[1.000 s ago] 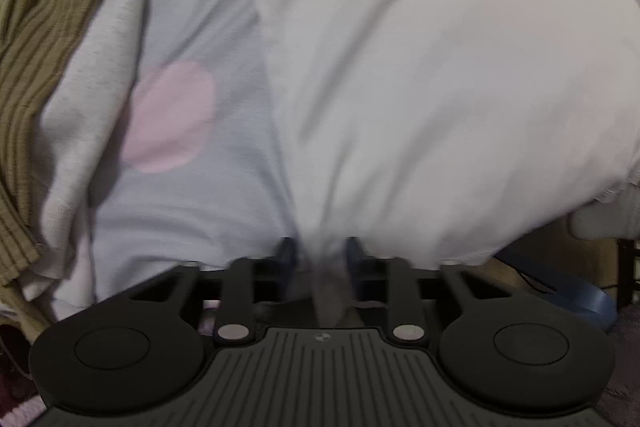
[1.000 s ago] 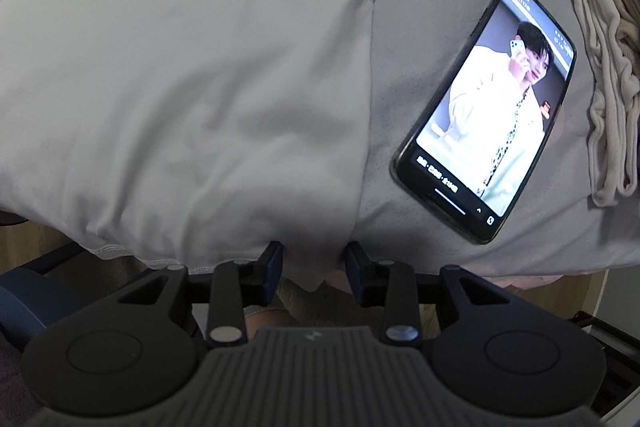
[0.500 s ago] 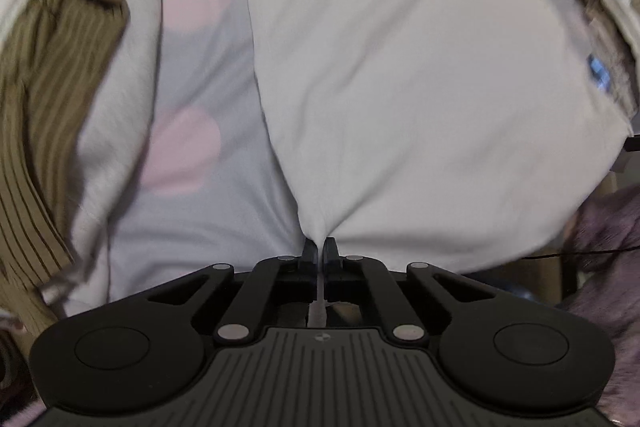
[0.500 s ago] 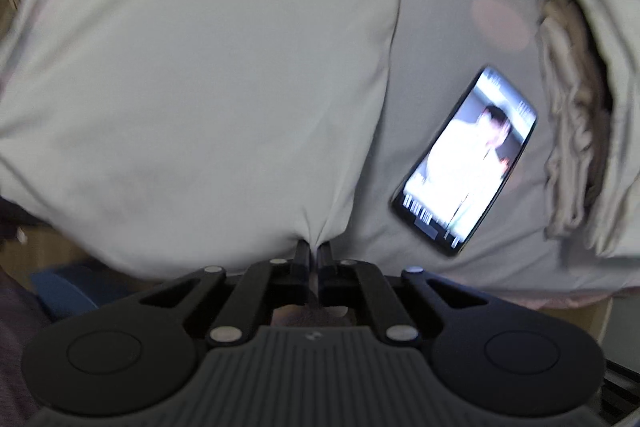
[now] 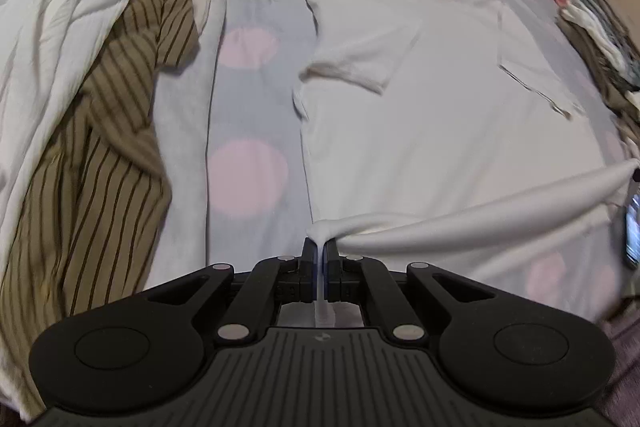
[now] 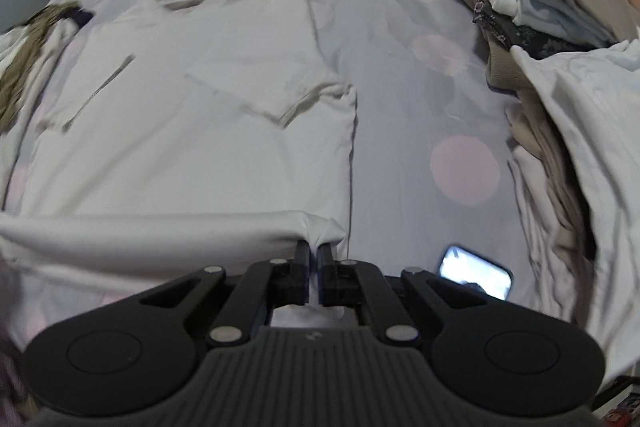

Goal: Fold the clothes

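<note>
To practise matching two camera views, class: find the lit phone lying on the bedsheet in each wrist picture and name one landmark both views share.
Left wrist view: the phone is cut off by the far right edge, beyond the lifted hem of the white T-shirt.
Right wrist view: the phone lies at lower right, just above the right gripper.
Shared landmark: the white T-shirt, its hem pinched by both grippers.

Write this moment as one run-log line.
left claw: shut on shirt hem | right claw: shut on shirt hem | phone: on bed
</note>
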Motion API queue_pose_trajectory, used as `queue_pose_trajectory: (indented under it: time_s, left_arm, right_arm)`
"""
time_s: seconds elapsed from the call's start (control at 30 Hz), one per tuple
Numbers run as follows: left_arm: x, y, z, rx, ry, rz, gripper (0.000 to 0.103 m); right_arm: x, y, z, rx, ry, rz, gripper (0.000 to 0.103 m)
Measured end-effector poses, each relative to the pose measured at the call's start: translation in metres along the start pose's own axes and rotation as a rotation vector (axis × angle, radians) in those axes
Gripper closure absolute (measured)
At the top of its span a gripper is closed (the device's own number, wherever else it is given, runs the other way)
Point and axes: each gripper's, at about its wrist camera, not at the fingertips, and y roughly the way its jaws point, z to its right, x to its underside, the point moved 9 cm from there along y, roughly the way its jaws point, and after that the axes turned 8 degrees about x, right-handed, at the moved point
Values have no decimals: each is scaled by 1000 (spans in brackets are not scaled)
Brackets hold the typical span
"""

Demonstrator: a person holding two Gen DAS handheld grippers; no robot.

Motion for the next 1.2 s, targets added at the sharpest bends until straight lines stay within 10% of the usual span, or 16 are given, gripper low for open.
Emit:
queue_pose_trajectory:
  time_s: [0.4, 0.63, 0.9, 1.2]
  left_arm:
    - [-20, 11, -4, -128, 57, 89, 85]
    - [0, -12, 33, -162, 365, 158, 63]
    - [57, 12, 73, -332, 865, 81, 62]
    - [80, 40, 81, -452, 1111, 48, 62]
  right_arm:
    - [-17, 29, -7, 80, -86, 66, 82]
    - [12, 9, -17, 59, -261, 204, 81]
    - [52, 5, -35, 118, -526, 279, 76]
    - [74, 4, -43, 162, -656, 315, 72]
